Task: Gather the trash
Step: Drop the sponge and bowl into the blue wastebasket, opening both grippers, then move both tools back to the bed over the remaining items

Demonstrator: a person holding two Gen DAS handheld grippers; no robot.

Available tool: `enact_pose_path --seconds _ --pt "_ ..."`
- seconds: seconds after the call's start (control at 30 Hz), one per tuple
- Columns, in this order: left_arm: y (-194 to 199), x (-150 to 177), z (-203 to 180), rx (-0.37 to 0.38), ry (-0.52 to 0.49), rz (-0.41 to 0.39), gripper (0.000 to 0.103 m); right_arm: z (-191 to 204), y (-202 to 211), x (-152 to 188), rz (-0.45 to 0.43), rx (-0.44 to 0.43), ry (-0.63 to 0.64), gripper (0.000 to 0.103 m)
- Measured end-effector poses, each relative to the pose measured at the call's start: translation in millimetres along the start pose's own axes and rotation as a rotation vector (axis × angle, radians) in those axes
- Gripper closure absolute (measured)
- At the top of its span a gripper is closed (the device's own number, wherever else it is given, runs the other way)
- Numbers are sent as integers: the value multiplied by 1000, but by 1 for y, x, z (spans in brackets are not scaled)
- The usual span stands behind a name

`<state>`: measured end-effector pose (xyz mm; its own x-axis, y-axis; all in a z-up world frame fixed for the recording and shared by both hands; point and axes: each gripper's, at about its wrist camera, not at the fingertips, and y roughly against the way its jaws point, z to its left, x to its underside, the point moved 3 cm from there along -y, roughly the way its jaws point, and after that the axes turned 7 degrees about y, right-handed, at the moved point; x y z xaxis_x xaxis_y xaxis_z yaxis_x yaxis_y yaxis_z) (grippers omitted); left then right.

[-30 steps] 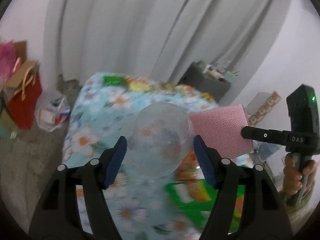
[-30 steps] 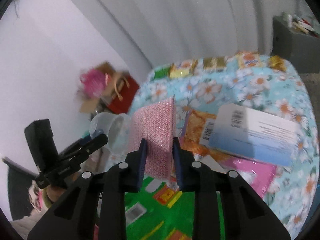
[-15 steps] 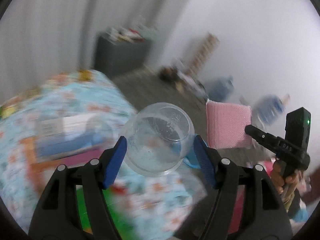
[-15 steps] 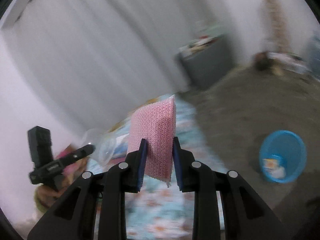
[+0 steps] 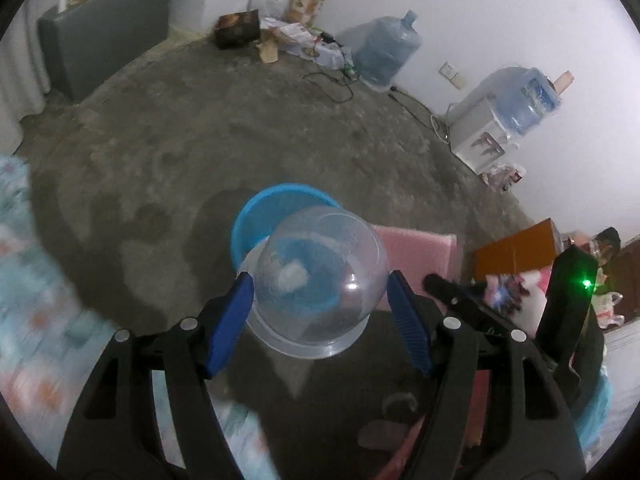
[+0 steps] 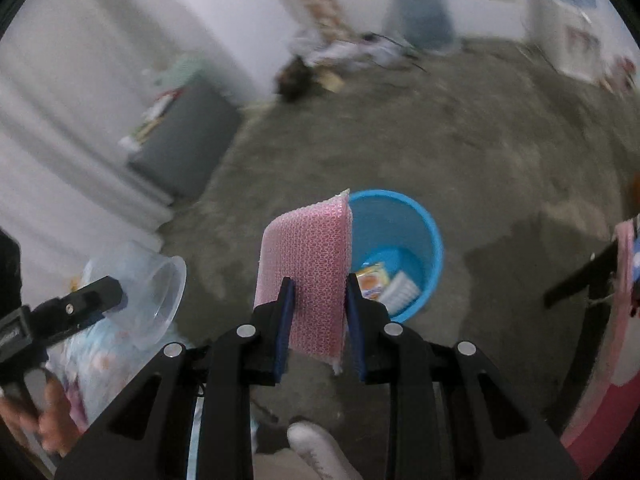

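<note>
Two claws each carry one piece of trash above the concrete floor (image 5: 280, 128). The left claw (image 5: 320, 312) pinches a clear plastic cup (image 5: 320, 280) between its blue pads (image 5: 232, 312), the cup lying sideways with its bottom toward the camera. The right claw (image 6: 316, 312) is pressed on a pink sponge (image 6: 306, 268), which stands upright between the pads and rises above the fingertips.

Just past both claws stands a blue bucket (image 6: 424, 240) on the floor. In the right wrist view the sponge covers the bucket's left rim, and some wrappers (image 6: 374, 276) lie at the bottom of it. In the left wrist view the cup hangs in front of the bucket (image 5: 256, 216), with the sponge (image 5: 416, 252) just to its right.

Around the bucket the floor is bare and wide. At the near left is the blurred edge of a floral cloth (image 5: 24, 288). Farther away a grey cabinet (image 5: 104, 28) stands by the wall, then boxes and cables, a water bottle (image 5: 388, 52) and a water dispenser (image 5: 504, 116) along the far wall.
</note>
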<state>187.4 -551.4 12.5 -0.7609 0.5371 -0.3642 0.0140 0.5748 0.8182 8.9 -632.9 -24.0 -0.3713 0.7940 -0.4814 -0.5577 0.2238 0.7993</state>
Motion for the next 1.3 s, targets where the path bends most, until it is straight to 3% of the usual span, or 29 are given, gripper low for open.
enact_pose_path --seconds 0.03,0.07,0.1,0.17,0.3,0.43,0.57,0.67,0.8,0.9,1.07,1.2,1.3 --pt "-15 -5 -2 -3 -9 -1 34 -10 -10 -4 2 10 -24 73" --pt "-32 -4 -8 -17 -7 2 22 -19 -16 -4 8 24 -46 69" --pt "-45 -6 -10 -45 4 -1 18 -29 -30 -8 23 24 -78 56" --pt "-60 -8 -14 -77 31 -8 18 -40 -51 -7 60 48 -107 41" --pt "-56 -8 -20 -31 69 2 18 -51 -66 5 82 61 -130 41" --pt "-24 -12 -17 -47 -23 -47 18 -49 -57 14 65 48 -78 41" --pt "37 -5 -24 -37 -94 -113 18 -24 -24 23 36 29 1 41" --pt "99 6 -24 -40 -127 -148 18 7 2 25 -1 6 93 33" --pt "201 28 -9 -43 -102 -239 15 77 43 34 -56 -39 270 19" --pt "278 56 17 -55 -46 -370 12 127 65 46 -73 -68 395 11" --pt "380 124 76 -113 93 -578 11 199 94 81 -87 -105 570 6" --pt "431 188 123 -229 196 -705 11 250 111 110 -97 -87 688 6" --pt "452 236 161 -274 301 -753 11 294 125 136 -124 -134 827 6"
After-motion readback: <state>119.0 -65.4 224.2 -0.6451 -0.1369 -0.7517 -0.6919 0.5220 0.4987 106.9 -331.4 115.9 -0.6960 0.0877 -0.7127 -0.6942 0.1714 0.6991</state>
